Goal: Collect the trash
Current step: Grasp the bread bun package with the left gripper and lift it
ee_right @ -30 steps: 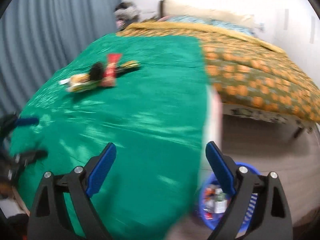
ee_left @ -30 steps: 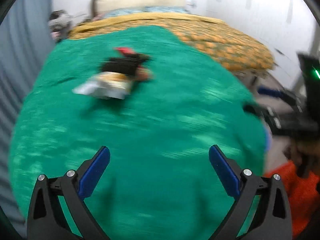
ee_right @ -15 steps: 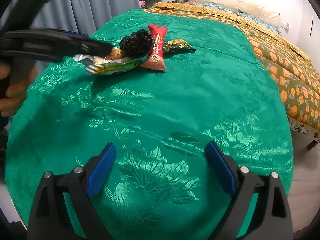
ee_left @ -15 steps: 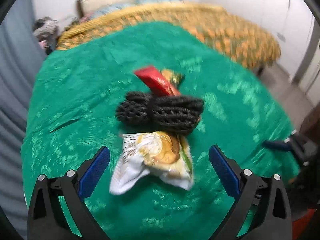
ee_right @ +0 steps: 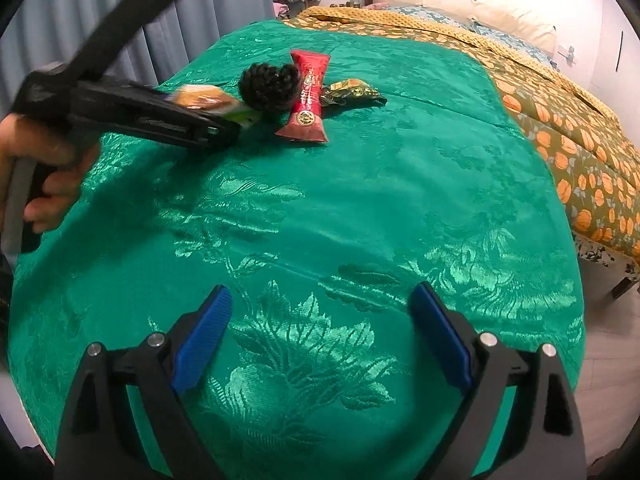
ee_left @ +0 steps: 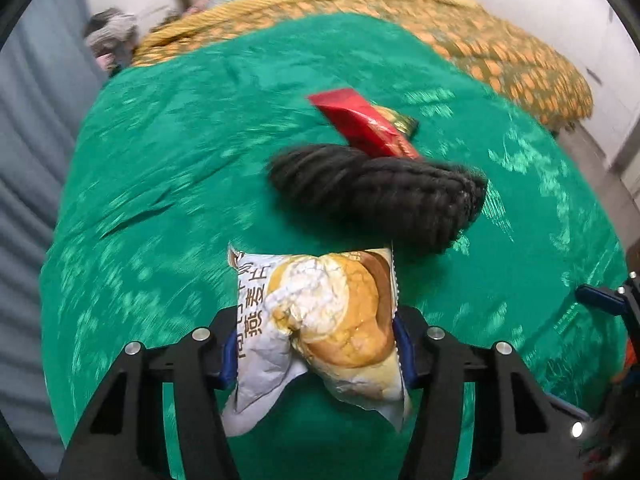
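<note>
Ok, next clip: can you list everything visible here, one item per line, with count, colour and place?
bread-picture plastic wrapper: one, white and orange, pinched in the left claw.
black knobbly mesh bundle: one, black, on the cloth beyond the wrapper.
red snack packet: one, red, leaning against the bundle's right side.
dark green-gold crumpled wrapper: one, right of the red packet.
green satin bedcover: one, green, under all the trash.
orange-patterned quilt: one, on the bed's right part.
grey curtain: left wall.
left claw: shut on the wrapper.
right claw: open, above bare cloth.
</note>
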A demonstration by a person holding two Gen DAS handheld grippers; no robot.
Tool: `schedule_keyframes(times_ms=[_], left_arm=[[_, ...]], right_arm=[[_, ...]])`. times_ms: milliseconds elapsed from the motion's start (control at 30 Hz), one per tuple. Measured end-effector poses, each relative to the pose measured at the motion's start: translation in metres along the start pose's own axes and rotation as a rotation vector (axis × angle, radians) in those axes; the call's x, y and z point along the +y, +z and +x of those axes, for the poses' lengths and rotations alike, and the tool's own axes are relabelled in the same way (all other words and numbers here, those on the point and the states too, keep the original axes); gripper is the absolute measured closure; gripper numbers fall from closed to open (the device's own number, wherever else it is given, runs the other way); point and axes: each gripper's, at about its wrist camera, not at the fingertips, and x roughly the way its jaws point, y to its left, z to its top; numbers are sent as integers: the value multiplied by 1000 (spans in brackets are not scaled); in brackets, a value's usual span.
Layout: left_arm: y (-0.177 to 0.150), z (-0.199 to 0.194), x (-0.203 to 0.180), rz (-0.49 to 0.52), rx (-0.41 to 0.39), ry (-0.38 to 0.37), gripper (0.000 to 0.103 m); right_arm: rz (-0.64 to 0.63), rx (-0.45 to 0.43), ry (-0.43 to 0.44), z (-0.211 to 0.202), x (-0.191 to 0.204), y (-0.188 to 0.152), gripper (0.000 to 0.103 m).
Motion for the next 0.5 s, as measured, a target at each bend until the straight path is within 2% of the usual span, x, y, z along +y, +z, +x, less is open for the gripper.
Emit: schedule_keyframes(times_ms=[133,333,433,467,500], left_arm=[[-44,-39,23,-110,-62,34,46],[-111,-63,32,-209,-113,51,43],[-121,-63,31,-218,-130,71,31],[-121,-62,31,-216,-134,78,21],[-121,-61,31,-218,-135,86,17]], right_arm=[[0,0,0,0,0,0,14],[-2,0,-5,0,0,0,14],[-3,1,-8,0,1,-1,14],[-2,1,-8,0,1,-1,14],[-2,1,-8,0,1,-1,14]])
